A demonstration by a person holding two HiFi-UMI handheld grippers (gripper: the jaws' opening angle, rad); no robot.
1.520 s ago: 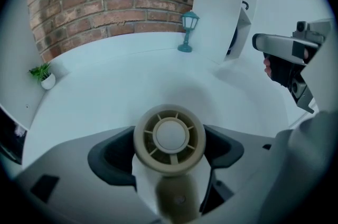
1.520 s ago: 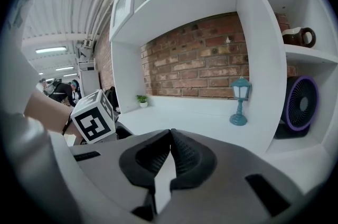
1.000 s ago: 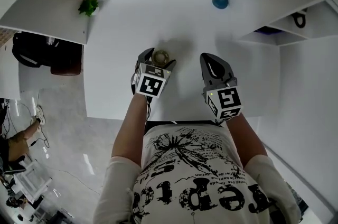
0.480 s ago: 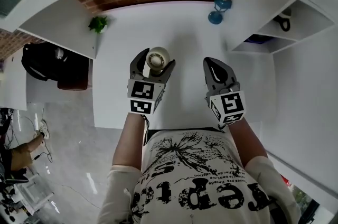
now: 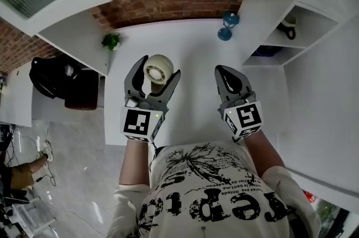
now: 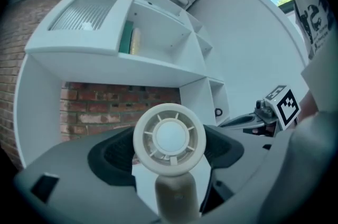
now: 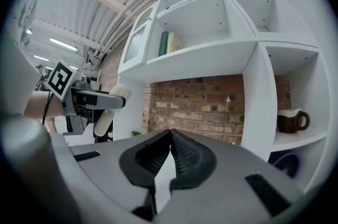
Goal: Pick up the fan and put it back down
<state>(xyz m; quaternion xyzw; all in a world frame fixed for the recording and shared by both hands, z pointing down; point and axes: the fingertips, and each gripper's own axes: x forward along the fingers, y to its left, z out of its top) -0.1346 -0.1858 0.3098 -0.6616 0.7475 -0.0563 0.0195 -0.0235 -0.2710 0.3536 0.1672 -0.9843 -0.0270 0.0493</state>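
A small cream hand-held fan [image 5: 159,68] with a round head is up off the white table [image 5: 196,40], its handle clamped in my left gripper [image 5: 157,75]. In the left gripper view the fan [image 6: 169,137] stands upright between the dark pads, its head facing the camera and its handle running down into the jaws. My right gripper [image 5: 224,71] hovers to the right of it at about the same height, shut with its pads together and nothing in them [image 7: 170,136]. The right gripper view also shows the held fan [image 7: 117,93] off to the left.
A blue lantern-shaped object [image 5: 227,26] stands at the table's back right and a small green plant [image 5: 111,40] at its back left. White shelves on the right hold a brown mug [image 7: 292,121] and a purple item [image 7: 288,162]. Books [image 7: 171,43] sit higher up. A brick wall lies behind.
My left gripper has risen from the table with the fan in it, coming up closer to the head camera. The right gripper has stayed shut and risen slightly.
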